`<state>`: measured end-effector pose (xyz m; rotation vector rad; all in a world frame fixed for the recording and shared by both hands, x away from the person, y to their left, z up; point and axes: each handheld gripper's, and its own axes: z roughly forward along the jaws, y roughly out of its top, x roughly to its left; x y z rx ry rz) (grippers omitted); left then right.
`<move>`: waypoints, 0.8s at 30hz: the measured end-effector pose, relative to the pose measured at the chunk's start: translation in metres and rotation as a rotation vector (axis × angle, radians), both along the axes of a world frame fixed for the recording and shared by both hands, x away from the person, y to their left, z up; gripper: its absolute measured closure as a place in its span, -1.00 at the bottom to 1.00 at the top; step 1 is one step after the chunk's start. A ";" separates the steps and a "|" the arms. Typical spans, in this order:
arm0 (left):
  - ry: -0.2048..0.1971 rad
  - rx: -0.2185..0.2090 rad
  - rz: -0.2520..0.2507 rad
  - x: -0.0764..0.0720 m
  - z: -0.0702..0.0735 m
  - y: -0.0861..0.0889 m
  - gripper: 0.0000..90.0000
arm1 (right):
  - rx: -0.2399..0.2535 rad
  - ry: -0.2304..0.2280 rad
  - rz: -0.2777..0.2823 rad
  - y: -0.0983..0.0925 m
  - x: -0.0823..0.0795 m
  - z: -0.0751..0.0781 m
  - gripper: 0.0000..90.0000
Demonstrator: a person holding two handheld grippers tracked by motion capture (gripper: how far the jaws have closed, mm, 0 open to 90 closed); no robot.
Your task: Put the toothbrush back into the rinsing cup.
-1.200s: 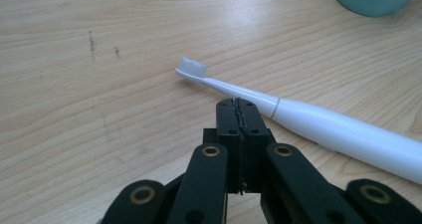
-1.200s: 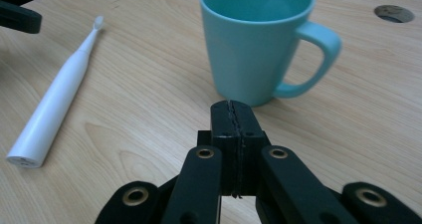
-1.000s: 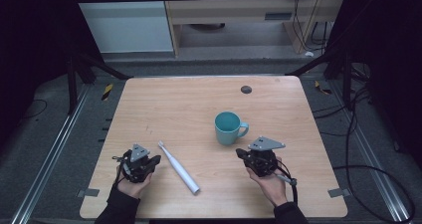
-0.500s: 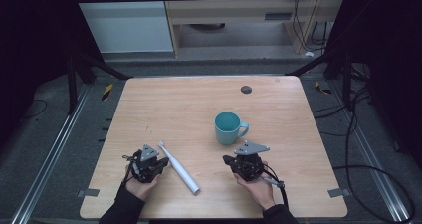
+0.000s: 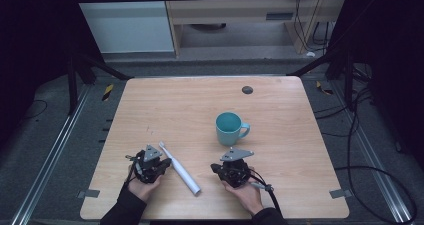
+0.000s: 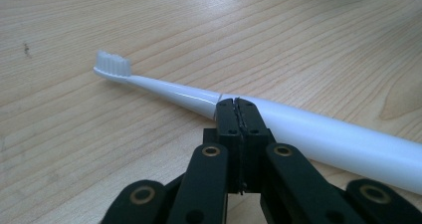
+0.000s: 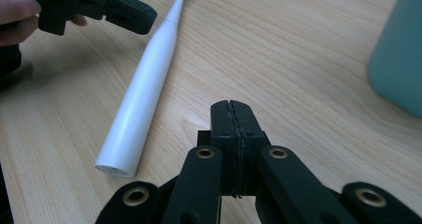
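Note:
A white electric toothbrush lies flat on the wooden table, bristles toward the far left. My left gripper is shut with nothing in it, its tip just short of the toothbrush where neck meets handle. The bristles point up. My right gripper is also shut and empty, low over the table to the right of the toothbrush handle's butt end. A teal mug stands upright just beyond the right gripper, handle to the right. In the right gripper view the left gripper hovers by the toothbrush neck.
A small dark round spot marks the far side of the table. Metal rails and black cables run along the floor on both sides. The table's near edge is just behind both hands.
My right gripper has moved left and slightly down toward the toothbrush handle. My left gripper has shifted a little toward the toothbrush. Toothbrush and mug have stayed put.

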<state>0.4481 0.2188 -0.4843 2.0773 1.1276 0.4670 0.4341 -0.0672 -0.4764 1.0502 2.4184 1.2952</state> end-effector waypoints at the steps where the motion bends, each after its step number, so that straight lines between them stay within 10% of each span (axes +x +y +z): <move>1: -0.001 0.001 -0.004 0.001 0.000 -0.001 0.99 | 0.002 0.006 0.005 0.002 0.000 -0.001 1.00; 24: 0.006 0.002 -0.034 0.008 -0.003 -0.010 0.99 | -0.004 0.061 0.095 0.034 -0.009 -0.019 1.00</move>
